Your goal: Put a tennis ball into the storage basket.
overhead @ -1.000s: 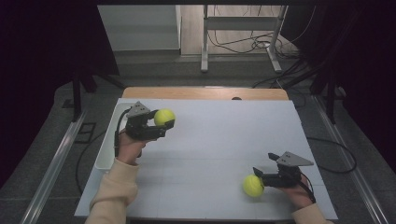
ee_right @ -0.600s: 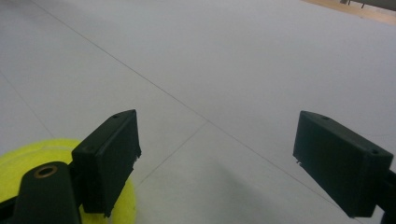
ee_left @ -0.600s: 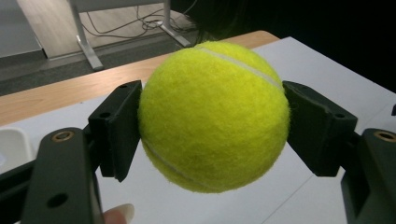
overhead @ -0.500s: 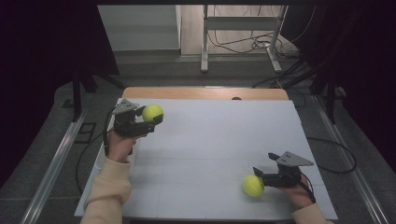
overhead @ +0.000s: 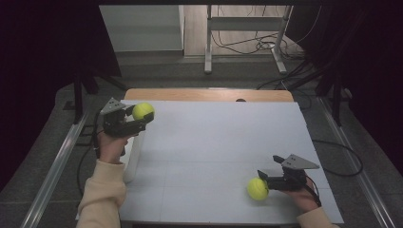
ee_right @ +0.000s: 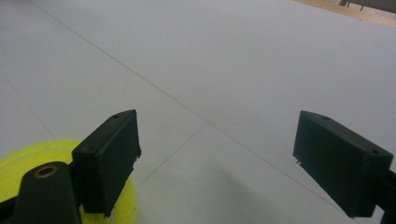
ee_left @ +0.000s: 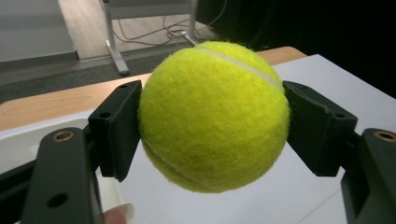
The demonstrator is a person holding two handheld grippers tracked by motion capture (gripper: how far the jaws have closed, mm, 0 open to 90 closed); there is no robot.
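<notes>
A white bench (overhead: pixel 214 142) carried the work. At its far left corner, the left gripper (overhead: pixel 142 118) held a yellow ball (overhead: pixel 142 111) above the surface, both pads pressed against the ball's sides. Near the bench's front right edge, the right gripper (overhead: pixel 264 178) rested with its jaws spread wide and nothing between them. A second ball (overhead: pixel 257 188) lay on the bench just beside that gripper's tip, outside its jaws.

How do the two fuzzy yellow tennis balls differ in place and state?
The far-left fuzzy yellow tennis ball is clamped in the left gripper, above the white table's left edge. The near-right fuzzy yellow tennis ball lies on the table, outside the open right gripper. Both look alike.
</notes>
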